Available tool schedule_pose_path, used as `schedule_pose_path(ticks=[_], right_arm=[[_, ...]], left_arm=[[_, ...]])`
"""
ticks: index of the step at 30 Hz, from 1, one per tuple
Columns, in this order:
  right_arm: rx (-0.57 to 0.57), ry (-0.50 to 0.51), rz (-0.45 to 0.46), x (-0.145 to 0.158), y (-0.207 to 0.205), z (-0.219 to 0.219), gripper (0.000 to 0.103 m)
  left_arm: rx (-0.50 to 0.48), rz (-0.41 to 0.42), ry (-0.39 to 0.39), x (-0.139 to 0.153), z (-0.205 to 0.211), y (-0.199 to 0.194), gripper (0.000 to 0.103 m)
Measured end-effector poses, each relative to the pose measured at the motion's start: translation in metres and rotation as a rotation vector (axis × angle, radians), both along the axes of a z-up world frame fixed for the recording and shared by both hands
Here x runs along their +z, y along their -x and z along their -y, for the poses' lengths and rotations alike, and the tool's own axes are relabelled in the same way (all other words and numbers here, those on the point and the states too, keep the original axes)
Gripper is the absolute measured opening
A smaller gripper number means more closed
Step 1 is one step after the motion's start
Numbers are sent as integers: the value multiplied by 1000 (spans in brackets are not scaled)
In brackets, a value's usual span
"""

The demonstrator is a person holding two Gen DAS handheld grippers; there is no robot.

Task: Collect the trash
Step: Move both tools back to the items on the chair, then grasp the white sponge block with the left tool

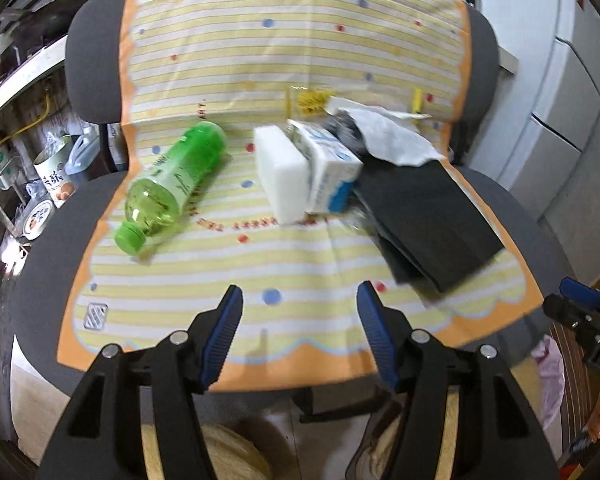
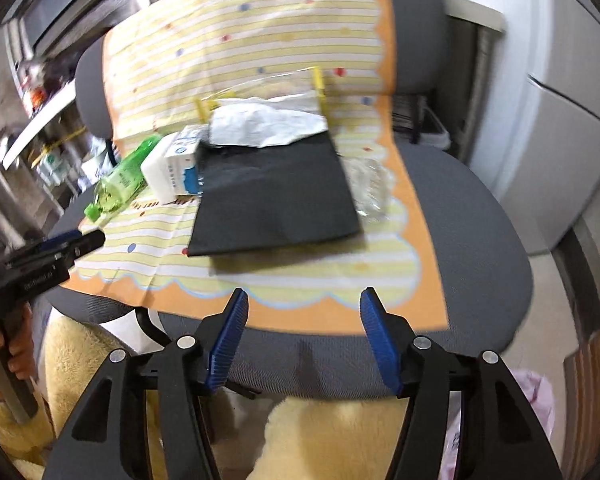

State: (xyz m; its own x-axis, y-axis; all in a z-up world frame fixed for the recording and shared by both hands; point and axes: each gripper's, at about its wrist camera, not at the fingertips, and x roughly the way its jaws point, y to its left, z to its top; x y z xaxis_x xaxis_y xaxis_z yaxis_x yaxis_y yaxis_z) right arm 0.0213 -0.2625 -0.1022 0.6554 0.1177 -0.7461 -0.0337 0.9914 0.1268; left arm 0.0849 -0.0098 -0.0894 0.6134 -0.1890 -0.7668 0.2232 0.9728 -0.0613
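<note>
Trash lies on a striped yellow cloth (image 1: 300,60) over a grey office chair (image 2: 480,240). A green plastic bottle (image 1: 172,180) lies on its side at the left. A white foam block (image 1: 284,172) and a blue-white carton (image 1: 328,168) sit in the middle. A crumpled white paper (image 1: 392,136) and a black sheet (image 1: 428,216) lie at the right, with clear plastic (image 2: 370,188) beside the sheet. My left gripper (image 1: 300,308) is open and empty over the seat's front. My right gripper (image 2: 302,308) is open and empty, before the black sheet (image 2: 272,196).
Shelves with tins and clutter (image 1: 40,152) stand to the left of the chair. White cabinets (image 1: 572,92) stand to the right. A pink plastic bag (image 2: 536,400) hangs low at the right. Yellow fluffy fabric (image 2: 332,436) shows below the seat.
</note>
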Motion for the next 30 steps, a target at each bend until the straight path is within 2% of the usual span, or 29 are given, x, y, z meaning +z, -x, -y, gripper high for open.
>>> schedule_pose_path(ticks=[7, 12, 17, 23, 26, 29, 30], right_arm=[[57, 10, 10, -1, -52, -17, 60], [72, 1, 11, -3, -82, -21, 59], [79, -8, 19, -3, -94, -22, 59], [78, -11, 8, -7, -97, -18, 59], [83, -15, 2, -8, -99, -20, 59], [98, -13, 3, -6, -101, -27, 59], [107, -11, 5, -4, -101, -31, 59]], left_arm=[[31, 24, 44, 11, -7, -35, 58], [23, 20, 29, 8, 7, -66, 58], [23, -17, 7, -11, 20, -97, 57], [28, -12, -10, -22, 31, -118, 54], [43, -30, -8, -28, 30, -127, 46], [63, -30, 16, -28, 20, -130, 28], [70, -24, 36, -26, 13, -128, 27]])
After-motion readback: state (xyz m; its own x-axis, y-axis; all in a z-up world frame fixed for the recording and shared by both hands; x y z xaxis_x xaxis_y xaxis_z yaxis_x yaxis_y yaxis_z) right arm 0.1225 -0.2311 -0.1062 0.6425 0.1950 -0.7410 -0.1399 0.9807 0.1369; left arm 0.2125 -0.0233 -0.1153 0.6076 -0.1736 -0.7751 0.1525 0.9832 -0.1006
